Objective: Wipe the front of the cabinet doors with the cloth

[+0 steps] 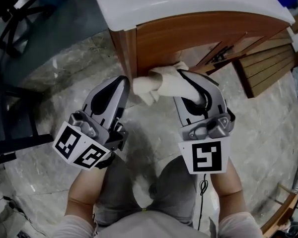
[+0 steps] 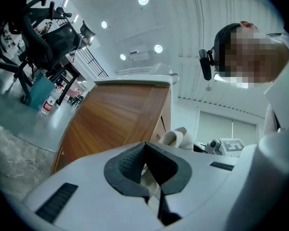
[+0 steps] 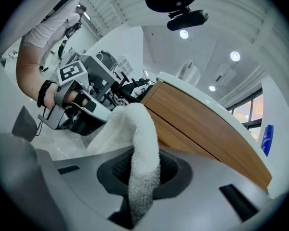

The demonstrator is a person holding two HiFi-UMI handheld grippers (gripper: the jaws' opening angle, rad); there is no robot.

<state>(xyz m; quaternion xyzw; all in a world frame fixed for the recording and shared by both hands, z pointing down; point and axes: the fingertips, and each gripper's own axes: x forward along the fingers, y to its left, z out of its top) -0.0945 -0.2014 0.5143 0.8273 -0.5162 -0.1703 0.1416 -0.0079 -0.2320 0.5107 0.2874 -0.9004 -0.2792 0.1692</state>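
Between its 2 jaws the right gripper (image 3: 144, 170) clamps the cloth (image 3: 142, 129) (white, bunched terry), while the left gripper (image 2: 144, 165), just beside, pinches its other end. It touches the wooden front of the cabinet (image 1: 188, 36) near the left corner, below the white top (image 1: 198, 4).

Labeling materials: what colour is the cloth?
White, terry-textured cloth; clearest in the right gripper view.

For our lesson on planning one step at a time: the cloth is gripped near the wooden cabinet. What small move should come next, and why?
Probably push the cloth forward and flatten it against the cabinet front. The right gripper is shut on the cloth, but it sits bunched low by the cabinet's corner, with most of the wood panel unreached.
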